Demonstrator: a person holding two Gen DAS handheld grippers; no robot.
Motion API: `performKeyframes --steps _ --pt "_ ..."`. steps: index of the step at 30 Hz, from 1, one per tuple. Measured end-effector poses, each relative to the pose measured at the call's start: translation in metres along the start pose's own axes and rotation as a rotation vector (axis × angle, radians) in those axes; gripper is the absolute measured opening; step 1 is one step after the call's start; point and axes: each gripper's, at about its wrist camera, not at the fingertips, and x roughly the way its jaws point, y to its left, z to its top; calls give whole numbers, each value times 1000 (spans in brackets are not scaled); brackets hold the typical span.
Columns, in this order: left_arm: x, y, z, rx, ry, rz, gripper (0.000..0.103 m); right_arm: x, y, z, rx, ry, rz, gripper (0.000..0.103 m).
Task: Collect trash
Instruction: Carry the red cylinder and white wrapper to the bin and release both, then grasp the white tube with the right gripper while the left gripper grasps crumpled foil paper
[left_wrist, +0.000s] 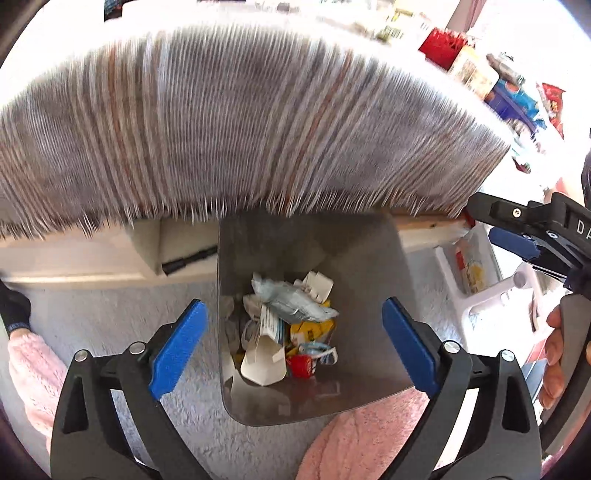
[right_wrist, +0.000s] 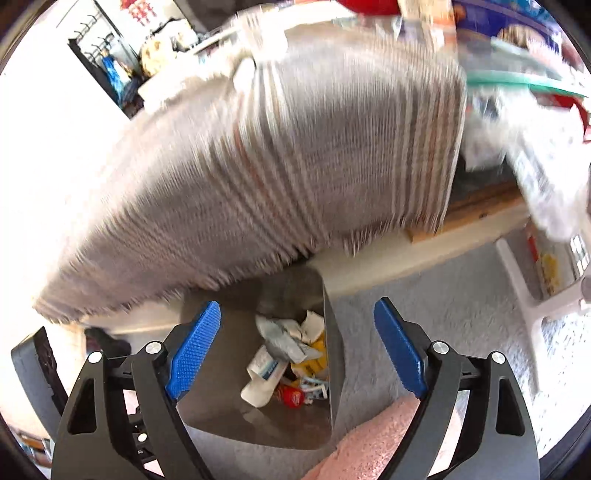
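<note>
A grey metal bin (left_wrist: 373, 258) stands on the pale carpet below a table edge; it also shows in the right wrist view (right_wrist: 221, 398). It holds several pieces of trash (left_wrist: 284, 325): crumpled paper, a white carton, yellow and red wrappers, seen too in the right wrist view (right_wrist: 288, 369). My left gripper (left_wrist: 295, 347) is open and empty, held above the bin. My right gripper (right_wrist: 295, 350) is open and empty, also above the bin, and it appears at the right edge of the left wrist view (left_wrist: 517, 236).
A grey striped fringed cloth (left_wrist: 240, 122) hangs over the table edge above the bin, blurred in both views (right_wrist: 288, 155). A white plastic stool (left_wrist: 480, 280) stands right of the bin. Packets and boxes (left_wrist: 498, 81) lie on the table. Pink-clad legs (left_wrist: 354, 435) are near the bin.
</note>
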Motion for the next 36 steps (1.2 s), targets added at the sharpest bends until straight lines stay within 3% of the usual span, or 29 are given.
performKeyframes --steps 7,10,15,20,23,25,30,34,36 --pt "-65 -8 53 29 -135 0 95 -45 17 49 -57 -125 6 86" --pt "-78 -6 85 18 -158 -18 95 -50 26 72 -74 -162 9 87" --pt "-90 -3 134 45 -208 17 95 -35 38 110 -94 -180 1 86" --pt "-74 6 181 55 -214 35 94 -10 53 137 -128 -168 -3 84" --pt "-62 9 203 65 -208 44 94 7 59 150 -148 -152 -24 67" --pt "-50 13 219 66 -198 45 93 21 61 157 -154 -132 -34 49" --pt "-15 15 261 85 -174 55 88 44 63 167 -159 -106 -70 36" --pt "15 14 290 107 -151 94 88 51 69 173 -191 -111 -99 33" --pt "30 16 302 109 -138 109 88 54 74 173 -221 -120 -142 25"
